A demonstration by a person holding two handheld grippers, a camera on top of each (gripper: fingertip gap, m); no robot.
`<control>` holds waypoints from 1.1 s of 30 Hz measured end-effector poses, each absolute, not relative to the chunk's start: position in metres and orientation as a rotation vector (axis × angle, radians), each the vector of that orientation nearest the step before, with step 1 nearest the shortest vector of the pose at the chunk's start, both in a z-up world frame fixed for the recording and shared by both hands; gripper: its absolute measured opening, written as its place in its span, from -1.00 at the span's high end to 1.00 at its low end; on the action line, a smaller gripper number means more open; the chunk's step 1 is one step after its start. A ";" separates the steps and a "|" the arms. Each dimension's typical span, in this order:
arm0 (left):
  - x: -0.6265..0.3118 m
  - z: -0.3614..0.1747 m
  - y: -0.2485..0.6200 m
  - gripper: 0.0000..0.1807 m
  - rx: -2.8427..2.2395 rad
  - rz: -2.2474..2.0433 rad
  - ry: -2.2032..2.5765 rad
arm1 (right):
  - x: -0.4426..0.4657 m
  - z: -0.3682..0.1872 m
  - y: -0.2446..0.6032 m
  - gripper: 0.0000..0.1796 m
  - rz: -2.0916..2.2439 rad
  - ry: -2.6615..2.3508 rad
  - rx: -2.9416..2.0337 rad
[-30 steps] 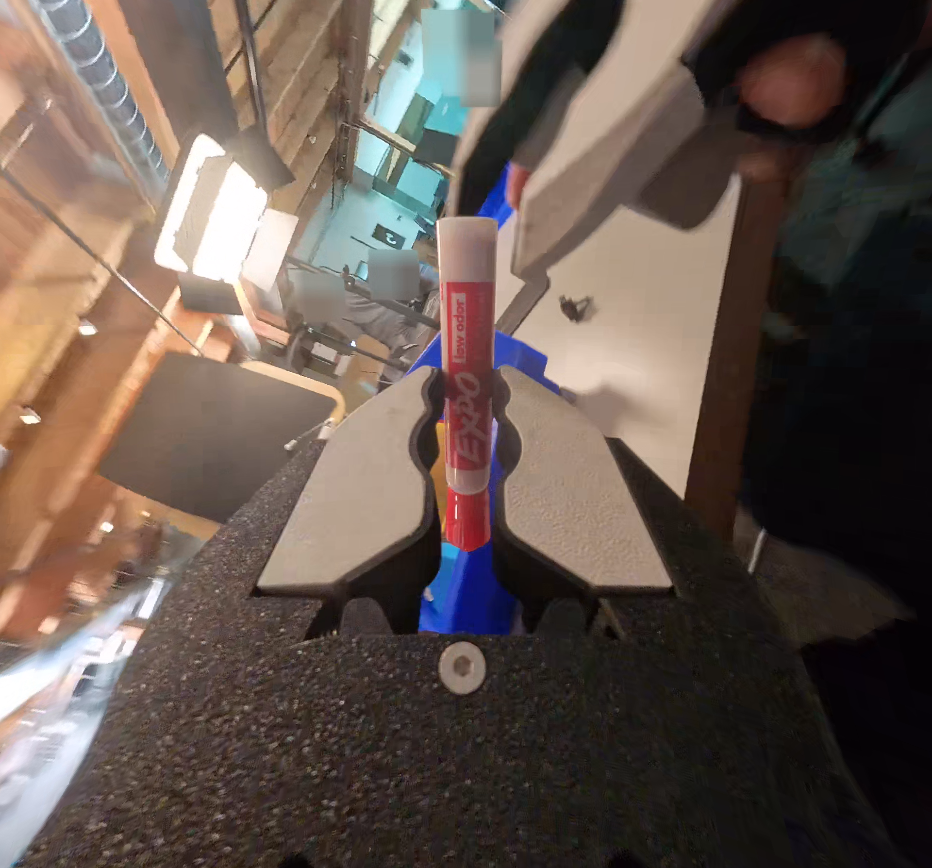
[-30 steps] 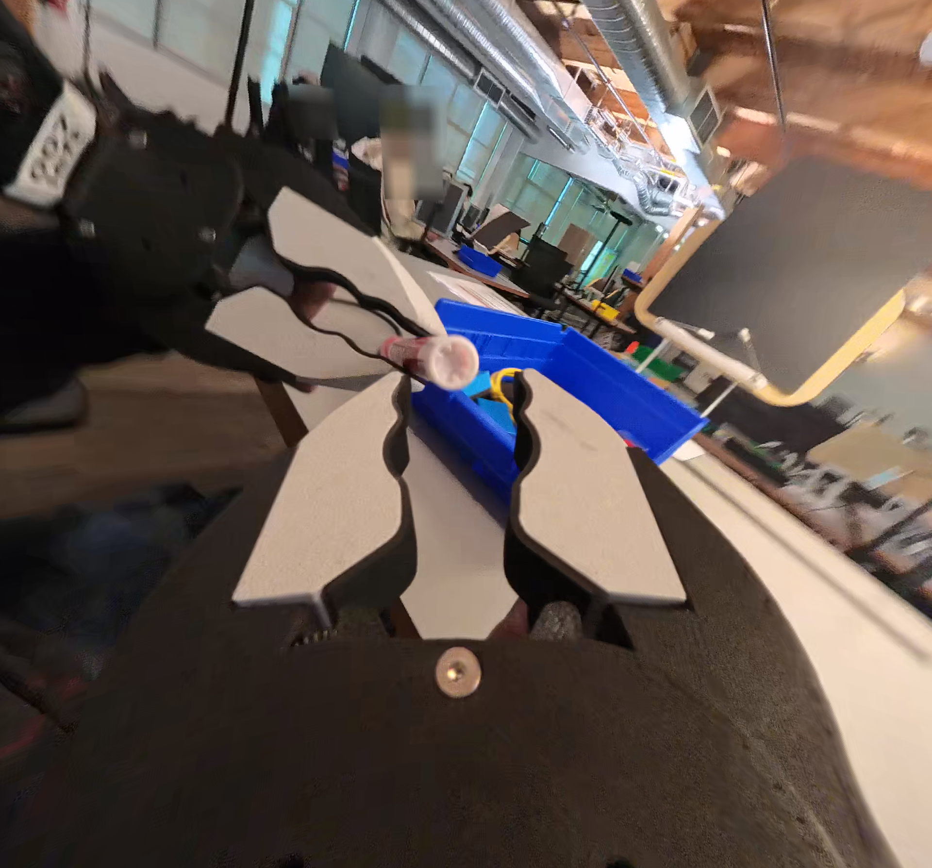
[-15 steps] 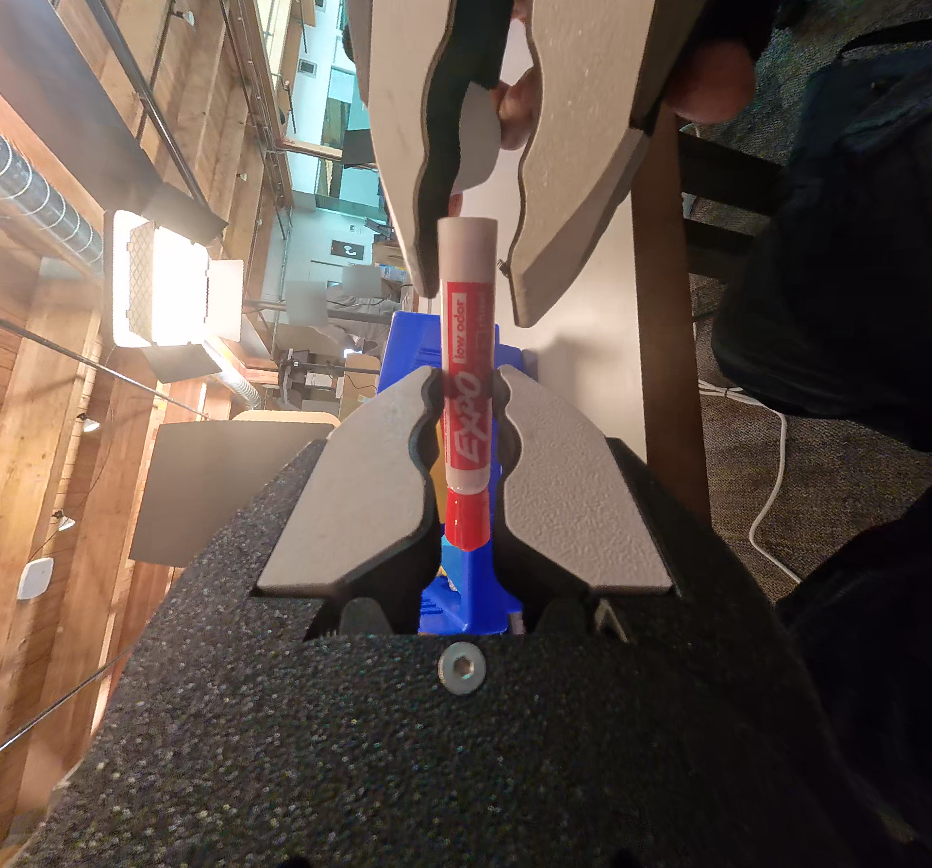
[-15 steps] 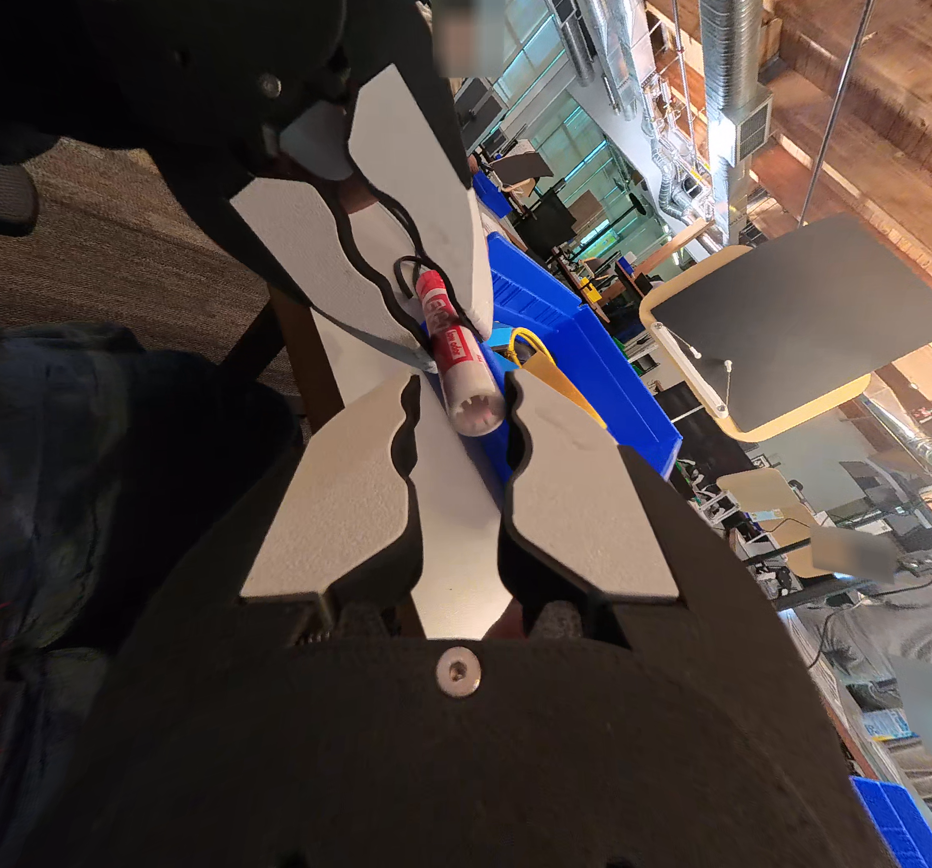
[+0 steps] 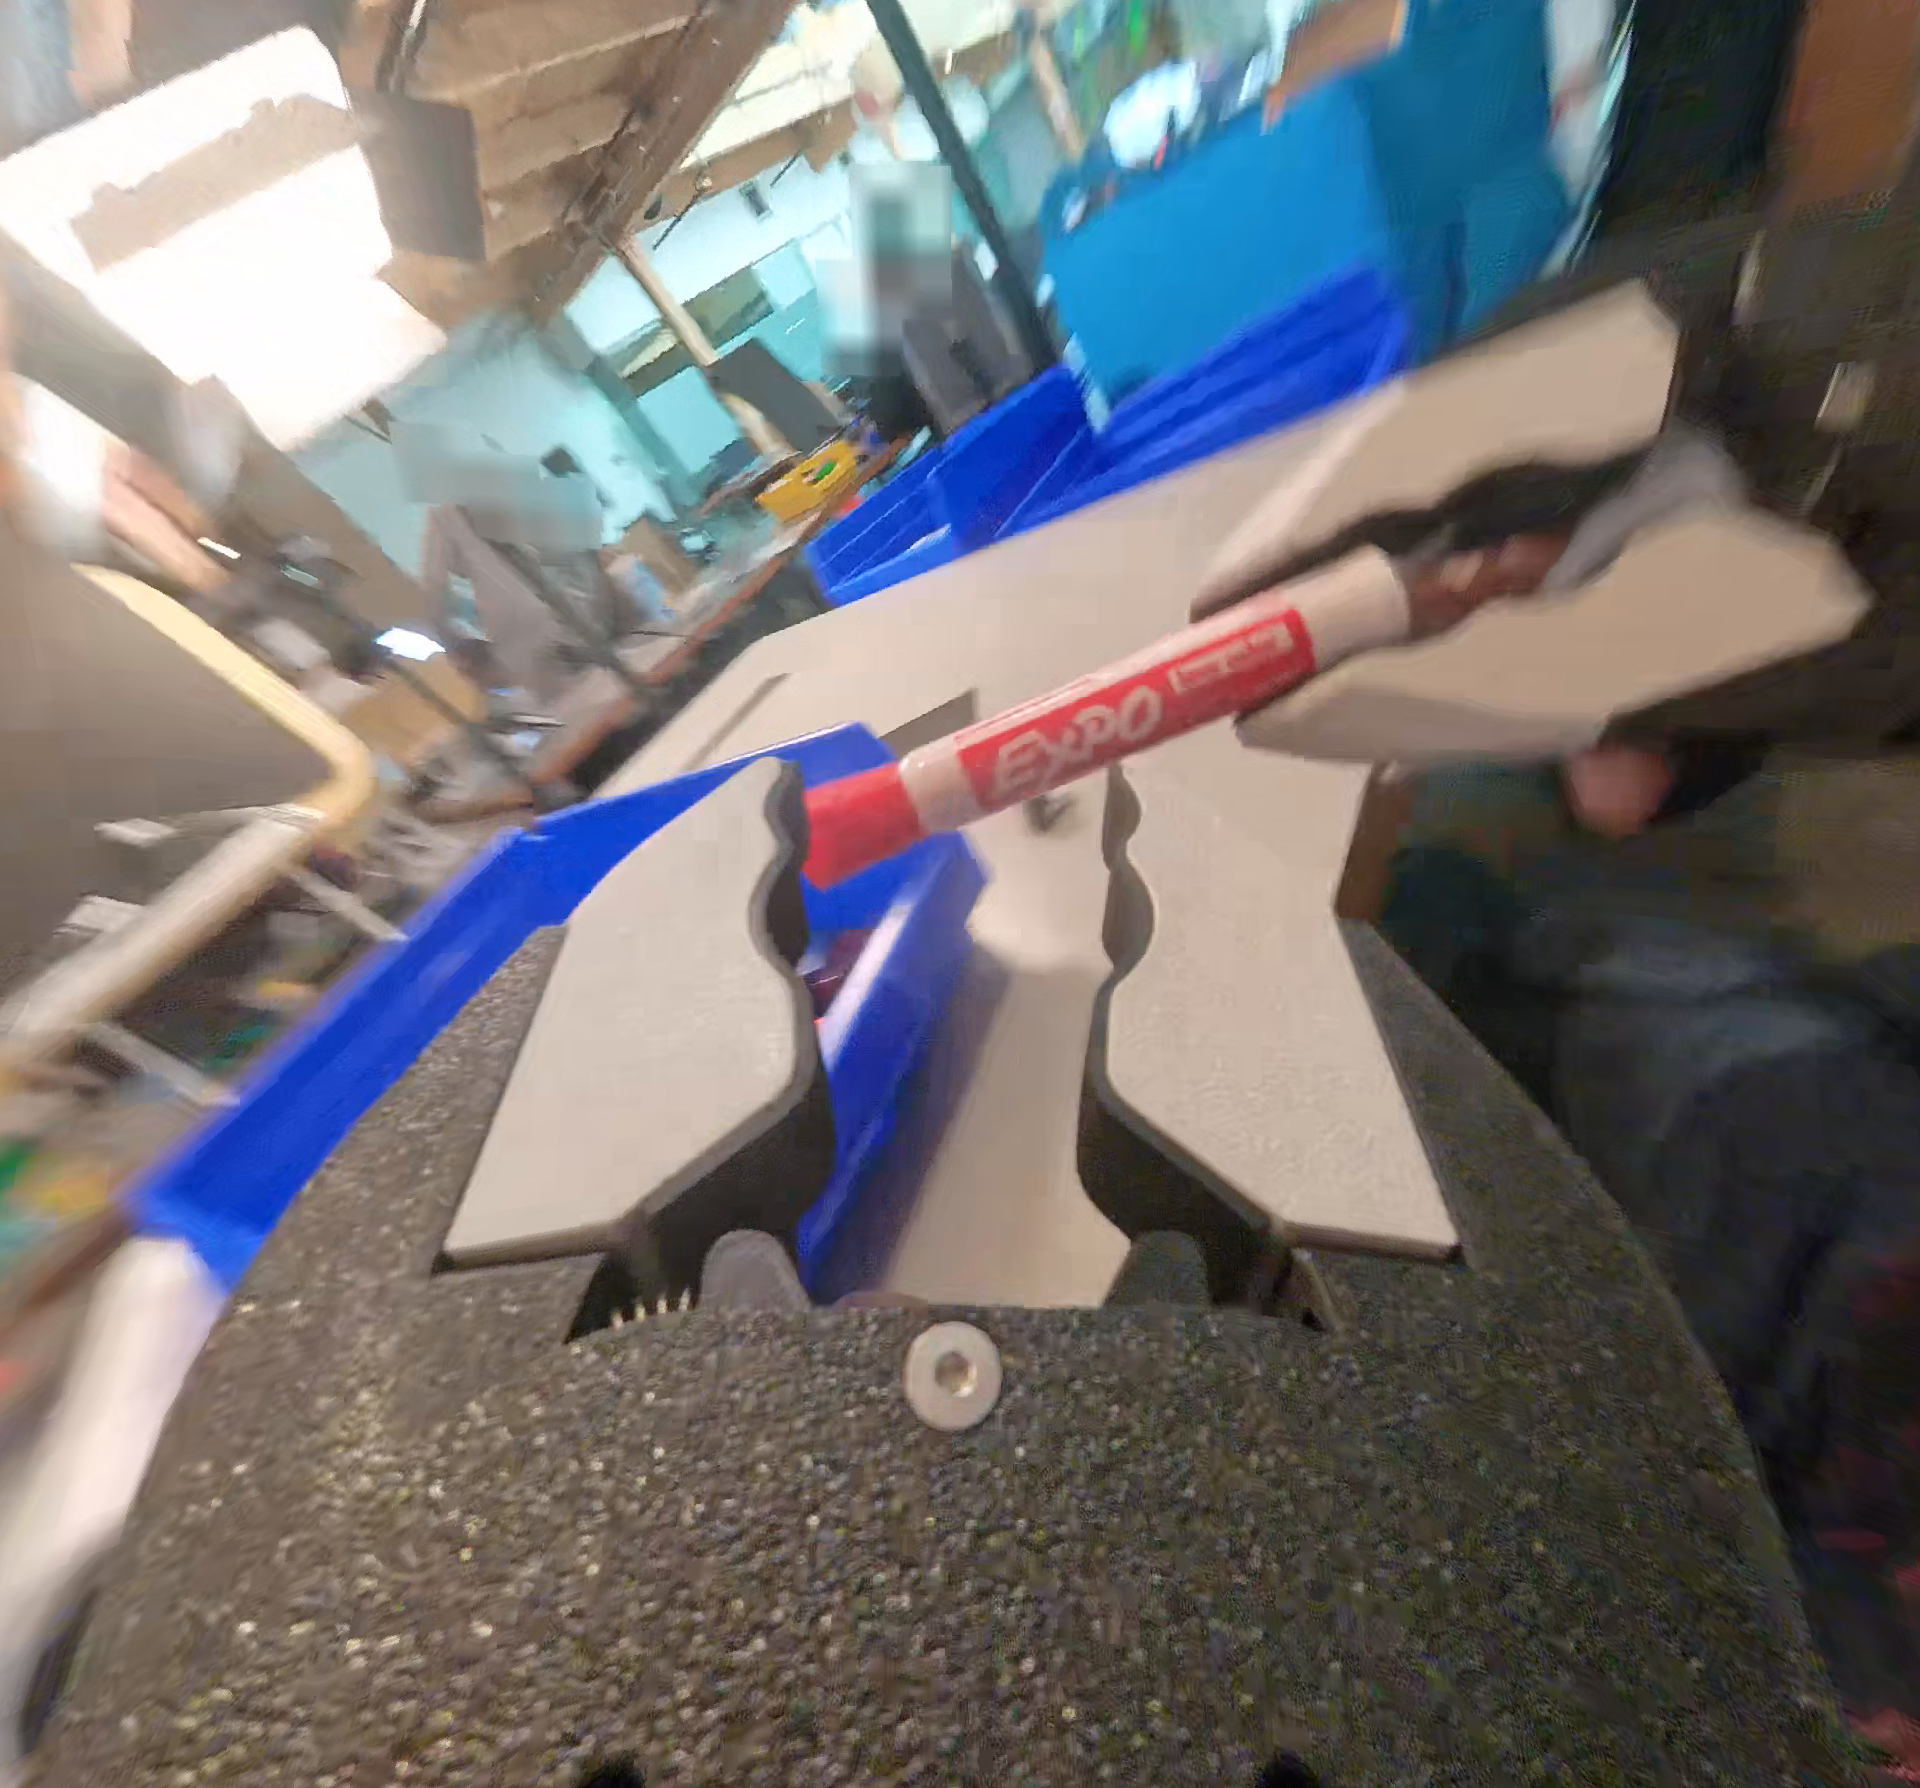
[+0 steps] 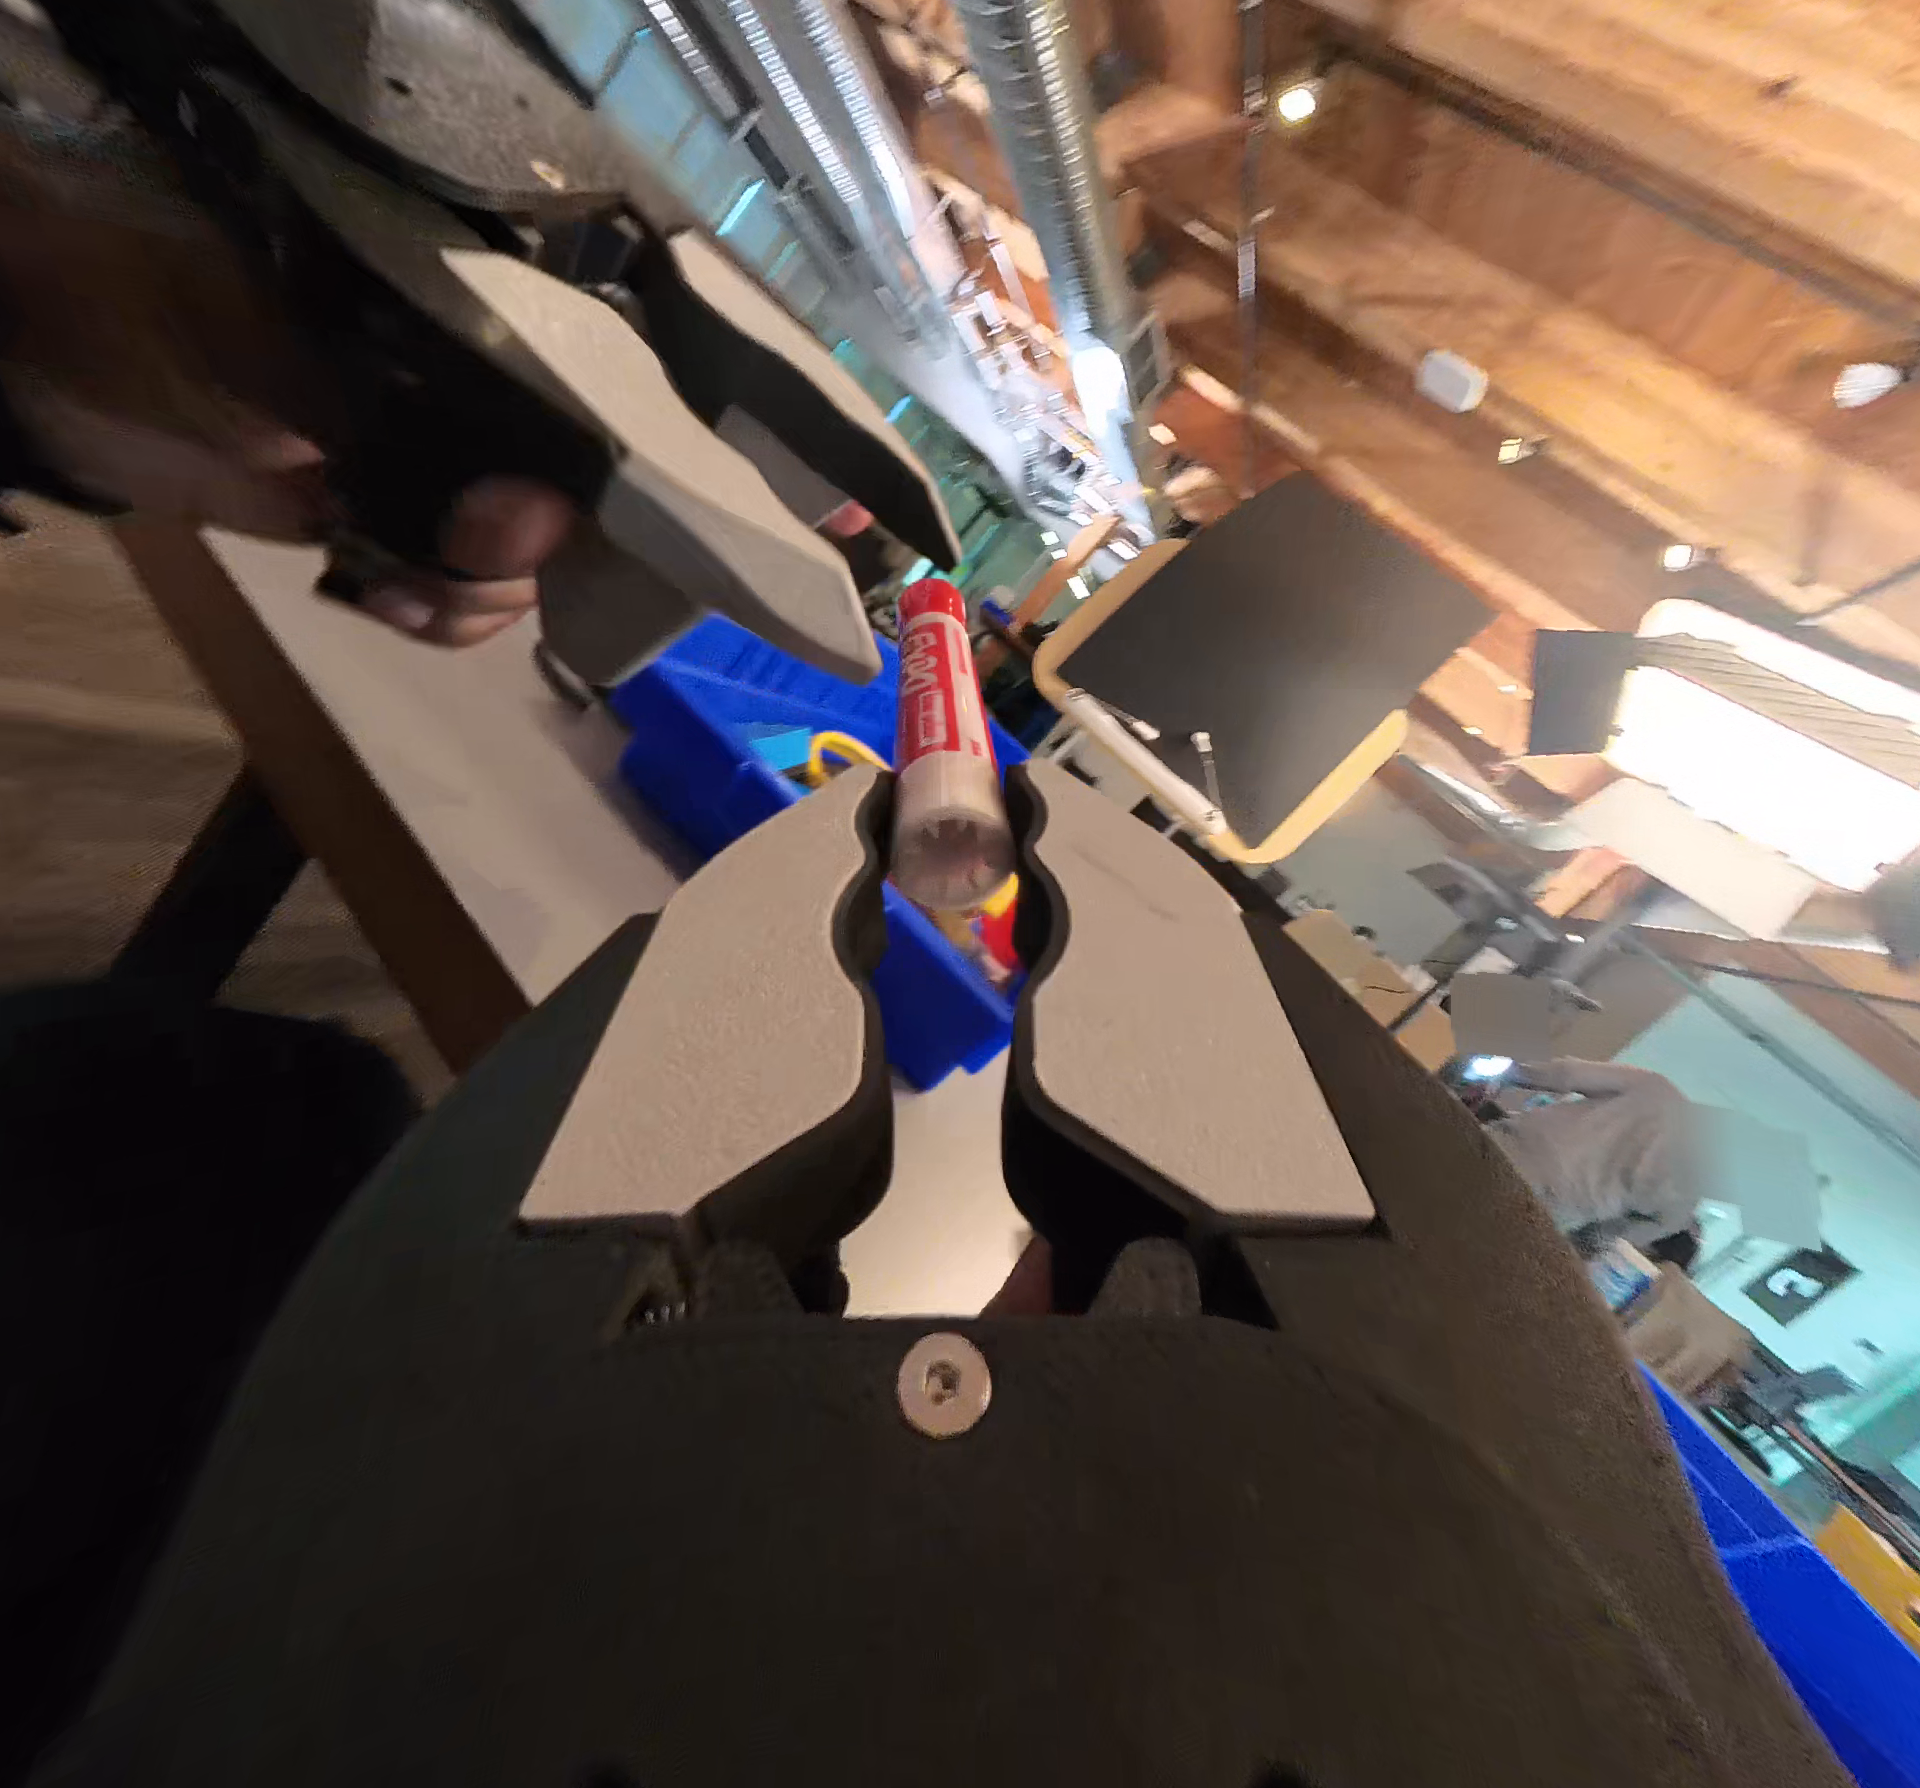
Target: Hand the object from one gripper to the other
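Marker (image 5: pixel 1101 730), red and white, slants in the left wrist view, its white end clamped in the right tongs (image 5: pixel 1257 668); the left tongs (image 5: pixel 951 834) stand apart, free of it, above a blue bin (image 5: pixel 416 949) on the worktop (image 5: pixel 1039 1115). In the right wrist view, the right tongs (image 6: pixel 948 829) grip the marker (image 6: pixel 940 710), and the left tongs (image 6: pixel 904 600) sit spread just beside its red tip.

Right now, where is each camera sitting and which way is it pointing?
Left wrist view: mounted on the left gripper, looking along its open fingers over the blue bin at the right gripper holding the red marker; a hand shows.
Right wrist view: mounted on the right gripper, shut on the marker's white end, facing the ceiling ducts.
Both views share the marker, both grippers and the bin.
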State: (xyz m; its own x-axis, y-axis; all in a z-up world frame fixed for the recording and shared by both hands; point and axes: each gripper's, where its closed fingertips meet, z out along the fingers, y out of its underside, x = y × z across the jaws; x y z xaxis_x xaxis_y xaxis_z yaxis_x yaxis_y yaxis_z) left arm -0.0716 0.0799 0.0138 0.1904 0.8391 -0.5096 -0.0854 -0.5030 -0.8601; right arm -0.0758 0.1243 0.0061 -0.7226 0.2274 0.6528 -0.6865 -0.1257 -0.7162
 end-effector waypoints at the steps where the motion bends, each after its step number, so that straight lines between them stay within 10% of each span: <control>1: -0.071 0.020 0.082 0.38 -1.551 1.300 -0.757 | -0.078 0.009 0.127 0.78 1.919 -1.493 0.482; 10: -0.082 0.016 0.111 0.18 -1.088 0.215 -0.852 | -0.068 0.017 0.142 0.78 2.020 -1.353 0.402; 15: -0.074 0.018 0.142 0.66 -1.060 0.058 -0.698 | -0.066 0.007 0.137 0.78 2.046 -1.406 0.398; 33: -0.081 0.008 0.079 0.79 -1.489 1.648 -0.816 | -0.042 0.028 0.109 0.57 2.218 -1.760 0.341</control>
State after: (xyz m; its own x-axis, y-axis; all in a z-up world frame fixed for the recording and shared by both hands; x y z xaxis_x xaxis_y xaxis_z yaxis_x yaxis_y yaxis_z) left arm -0.0807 0.0785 0.0080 -0.0356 0.8595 -0.5099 -0.1157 -0.5103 -0.8522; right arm -0.0420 0.1088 0.0284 -0.9302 0.0776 0.3587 -0.3670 -0.2128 -0.9056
